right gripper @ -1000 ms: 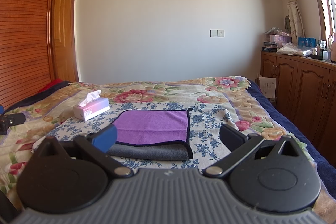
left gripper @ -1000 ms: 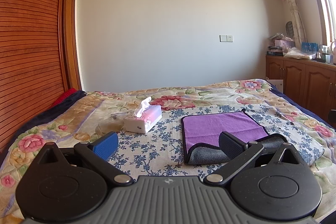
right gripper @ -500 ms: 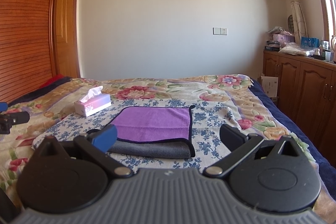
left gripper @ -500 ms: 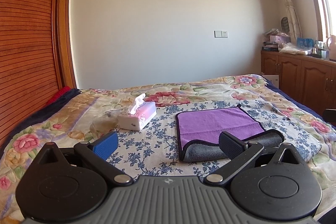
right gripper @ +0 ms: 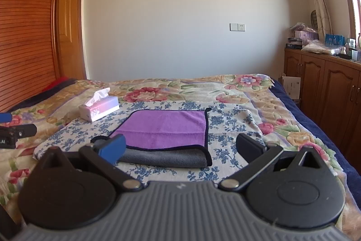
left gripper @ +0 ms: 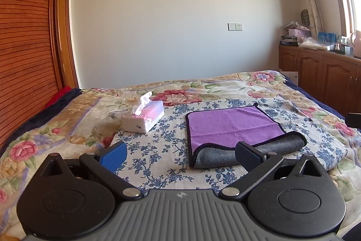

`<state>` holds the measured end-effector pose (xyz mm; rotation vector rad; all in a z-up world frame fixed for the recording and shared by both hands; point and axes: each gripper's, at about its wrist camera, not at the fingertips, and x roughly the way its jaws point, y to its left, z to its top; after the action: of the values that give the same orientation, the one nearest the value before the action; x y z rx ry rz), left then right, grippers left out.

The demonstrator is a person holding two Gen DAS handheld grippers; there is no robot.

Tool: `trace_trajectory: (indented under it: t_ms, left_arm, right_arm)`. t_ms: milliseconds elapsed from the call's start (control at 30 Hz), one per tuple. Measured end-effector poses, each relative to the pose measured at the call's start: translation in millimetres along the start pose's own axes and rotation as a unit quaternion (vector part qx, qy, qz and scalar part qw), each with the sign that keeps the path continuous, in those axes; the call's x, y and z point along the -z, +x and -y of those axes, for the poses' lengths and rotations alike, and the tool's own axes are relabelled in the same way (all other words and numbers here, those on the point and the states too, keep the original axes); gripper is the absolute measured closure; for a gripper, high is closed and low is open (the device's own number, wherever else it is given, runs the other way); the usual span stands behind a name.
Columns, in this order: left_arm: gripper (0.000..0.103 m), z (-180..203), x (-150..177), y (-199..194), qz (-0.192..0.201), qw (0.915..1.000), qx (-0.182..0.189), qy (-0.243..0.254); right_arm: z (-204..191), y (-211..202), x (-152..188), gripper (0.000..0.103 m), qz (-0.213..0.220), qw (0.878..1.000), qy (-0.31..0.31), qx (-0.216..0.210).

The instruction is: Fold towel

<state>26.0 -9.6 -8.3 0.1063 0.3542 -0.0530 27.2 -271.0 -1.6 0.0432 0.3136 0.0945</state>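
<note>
A purple towel (left gripper: 232,125) with a grey underside and dark trim lies on the blue-flowered cloth on the bed, its near edge folded over so the grey side shows. It also shows in the right wrist view (right gripper: 167,128). My left gripper (left gripper: 180,156) is open and empty, above the bed just before the towel's near left corner. My right gripper (right gripper: 180,149) is open and empty, hovering in front of the towel's near edge. Part of the left gripper (right gripper: 13,130) shows at the left edge of the right wrist view.
A pink and white tissue box (left gripper: 143,118) stands on the bed left of the towel, also in the right wrist view (right gripper: 99,106). A wooden slatted wardrobe (left gripper: 24,49) is at the left. Wooden cabinets (right gripper: 325,87) with clutter on top line the right wall.
Both grippers have drawn back a little from the towel and shifted slightly; the left view has turned a bit to the right. The towel and tissue box have not moved.
</note>
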Motion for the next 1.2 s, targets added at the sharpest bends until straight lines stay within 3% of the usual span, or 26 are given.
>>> trace_trajectory:
  t_ms: [1200]
  left_arm:
    - [0.000, 11.9, -12.9, 76.7, -0.023, 0.9991, 0.001, 0.036]
  right_arm:
    - [14.9, 63.0, -5.0, 0.000, -0.031, 0.999, -0.005, -0.010]
